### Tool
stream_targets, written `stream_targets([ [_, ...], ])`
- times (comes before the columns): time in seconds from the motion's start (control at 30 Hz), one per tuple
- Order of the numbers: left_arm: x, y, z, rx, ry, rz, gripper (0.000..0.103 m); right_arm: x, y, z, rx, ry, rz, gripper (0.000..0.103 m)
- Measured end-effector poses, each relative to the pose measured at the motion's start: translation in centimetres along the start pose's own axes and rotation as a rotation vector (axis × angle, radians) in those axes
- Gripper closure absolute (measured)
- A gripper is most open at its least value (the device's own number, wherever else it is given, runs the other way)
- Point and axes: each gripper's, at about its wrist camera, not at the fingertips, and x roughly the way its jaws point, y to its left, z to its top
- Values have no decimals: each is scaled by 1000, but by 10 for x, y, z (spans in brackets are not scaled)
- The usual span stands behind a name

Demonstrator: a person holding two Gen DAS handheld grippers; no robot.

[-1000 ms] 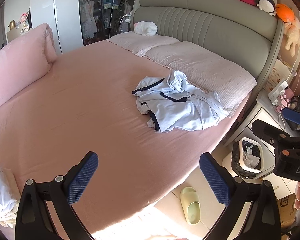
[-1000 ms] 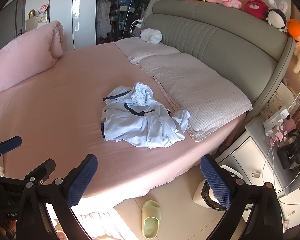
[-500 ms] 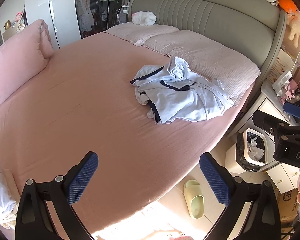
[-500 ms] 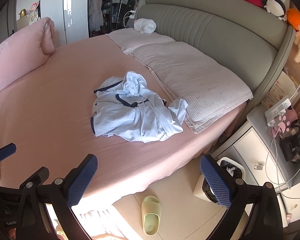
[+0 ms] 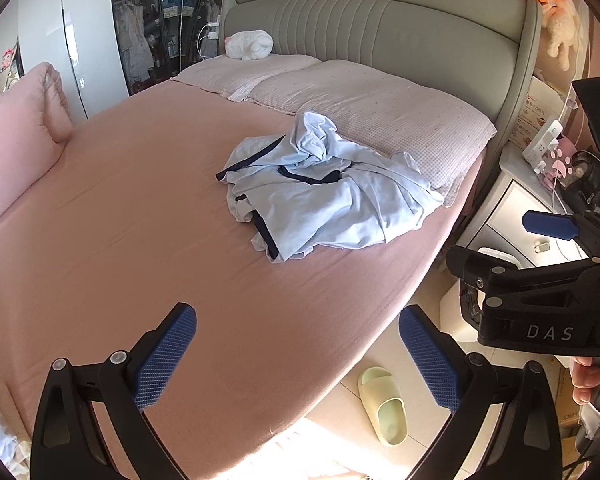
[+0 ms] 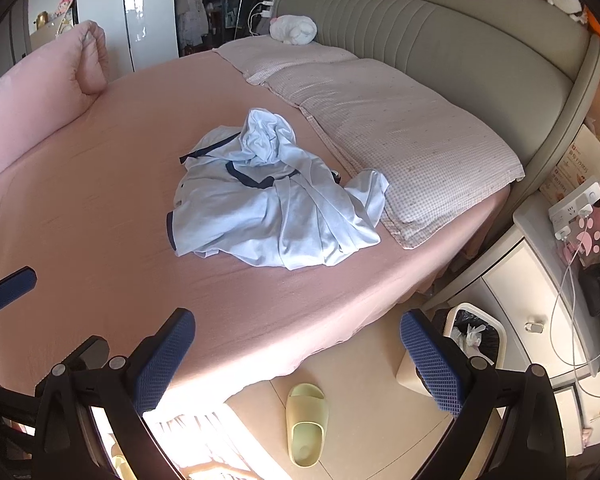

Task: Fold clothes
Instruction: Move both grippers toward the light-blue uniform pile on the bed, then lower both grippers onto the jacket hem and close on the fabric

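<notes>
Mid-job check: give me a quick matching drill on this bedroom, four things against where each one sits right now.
Things:
1. light blue garment
2. green slipper
3. white plush toy
4. white power strip

Places:
A. on the nightstand
B. on the floor beside the bed
C. crumpled on the pink sheet, touching the near pillow
D. on the far pillow by the headboard

Pairs: 1-C, 2-B, 3-D, 4-A
</notes>
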Motion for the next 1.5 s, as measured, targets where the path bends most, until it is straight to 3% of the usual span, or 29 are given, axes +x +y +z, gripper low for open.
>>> stream_targets([
  [0.23,19,0,6,44,-21,3,0,19,-11,-1,39,35,32,1],
  [0.43,43,11,13,90,25,45,0,35,-13,9,13,28,6,1],
  [0.7,72,20,21,130,72,85,0,54,-3,22,4,45,65,1],
  [0.93,98,17,25,159,86,105,0,70,7,28,-56,106,70,1],
  [1.13,119,11,24,186,80,138,0,88,-2,30,-5,148,114,1],
  [1.3,138,14,25,125,99,112,0,106,-14,35,15,159,82,1],
  [1.5,158,17,26,68,124,86,0,117,-27,38,79,146,122,1],
])
